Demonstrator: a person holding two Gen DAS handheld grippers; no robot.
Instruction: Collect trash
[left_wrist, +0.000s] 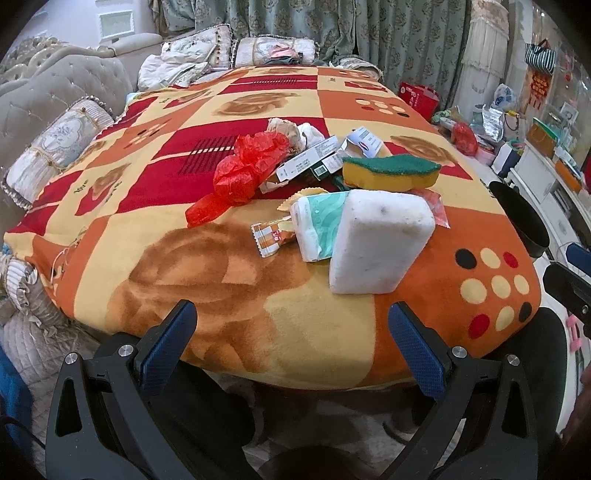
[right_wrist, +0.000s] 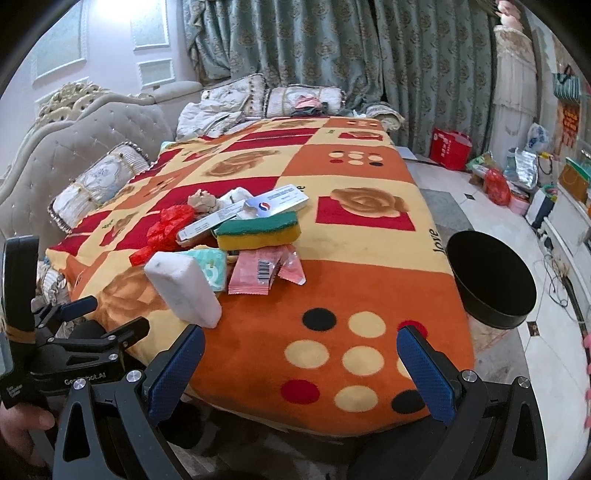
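Step in hand: the very start of collecting is judged to be under way; nothing is held and every piece of trash lies on the patterned blanket (left_wrist: 207, 266).
Left gripper (left_wrist: 291, 345): seen spread wide and empty at the near edge of the blanket, short of the pile.
Red crumpled wrap (left_wrist: 243, 173): found at the left of the pile, thin, creased and translucent; light handling is expected.
Small striped wrapper (left_wrist: 271, 238): laid flat just in front of the tissue pack (left_wrist: 317, 229).
White foam block (left_wrist: 380, 243): leaned tilted against the tissue pack, its face marked with dirt; the nearest piece to both grippers.
Green-and-yellow sponge (left_wrist: 391, 171): rested on flattened cartons (left_wrist: 310, 158) behind the block.
Pink wrappers (right_wrist: 258, 273): spread flat to the right of the pile.
Right gripper (right_wrist: 301, 367): also parted and empty, over the dotted patch.
Black bin (right_wrist: 491, 277): stood open just beside the right edge of the blanket.
Next move: a reach forward to the block, a closing across its narrow sides, then a carry to the bin is called for.
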